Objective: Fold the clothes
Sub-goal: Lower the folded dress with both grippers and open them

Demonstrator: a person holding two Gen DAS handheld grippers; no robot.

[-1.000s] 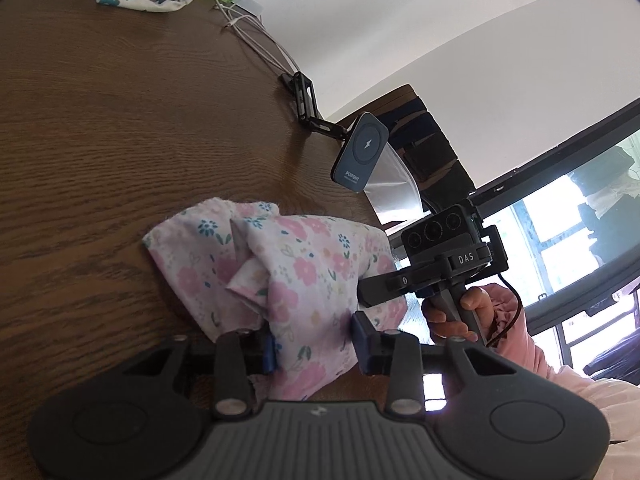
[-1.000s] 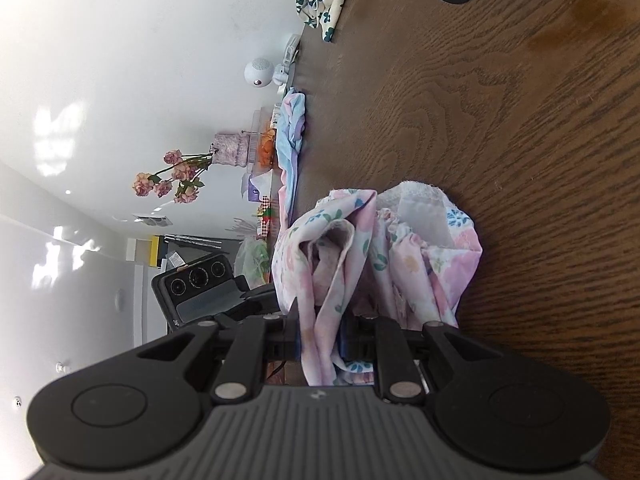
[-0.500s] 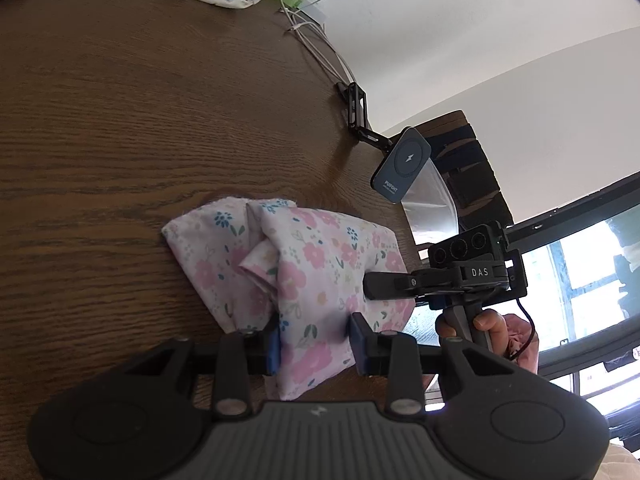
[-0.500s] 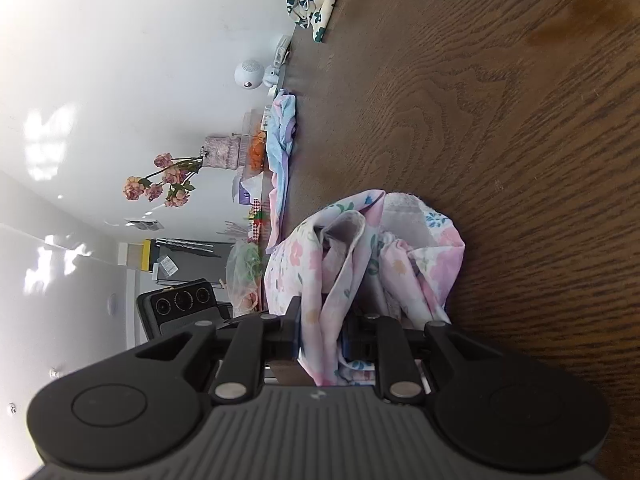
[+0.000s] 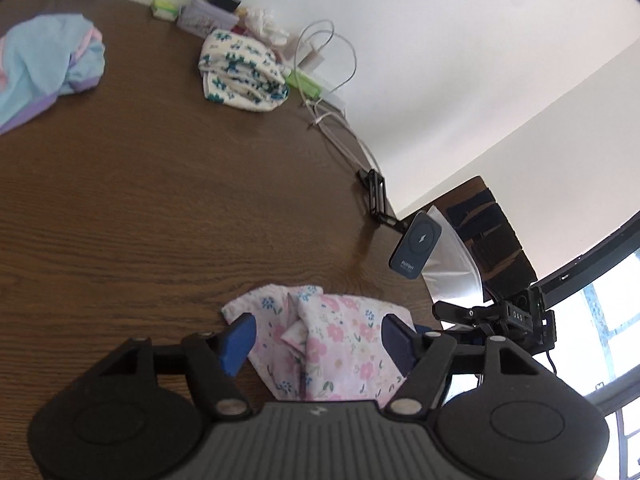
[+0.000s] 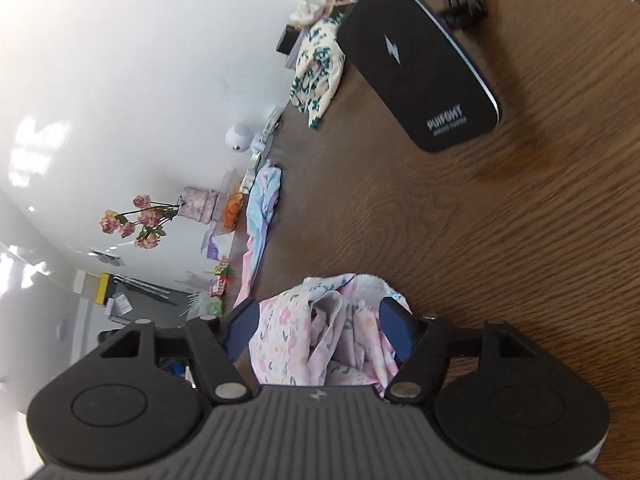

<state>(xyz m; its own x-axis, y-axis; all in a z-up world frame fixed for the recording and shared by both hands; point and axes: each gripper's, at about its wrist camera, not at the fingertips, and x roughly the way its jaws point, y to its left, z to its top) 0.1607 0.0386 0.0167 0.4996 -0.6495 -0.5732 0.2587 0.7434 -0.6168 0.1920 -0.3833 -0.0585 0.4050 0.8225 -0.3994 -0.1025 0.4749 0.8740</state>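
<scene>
A folded pink floral garment (image 5: 332, 340) lies on the brown wooden table (image 5: 160, 208) near its edge. My left gripper (image 5: 318, 338) hangs over it, its jaws opening; the blue pads stand clear of the cloth on both sides. The same garment (image 6: 328, 336) shows in the right wrist view, bunched in soft folds. My right gripper (image 6: 318, 328) is over it too, jaws opening, pads spread apart from the fabric. The right gripper's body (image 5: 516, 320) shows past the garment at the table edge in the left wrist view.
A white garment with teal flowers (image 5: 240, 72) and a light blue one (image 5: 44, 72) lie farther back. A dark wireless charger (image 5: 416, 248) on a clamped stand (image 5: 376, 196), cables (image 5: 332, 120) and small boxes line the wall. A chair back (image 5: 488, 236) stands beyond the edge.
Both grippers let go of the pink floral garment and spread their jaws wide. Both rose and tilted up, so more of the table and the far clothes came into view.
</scene>
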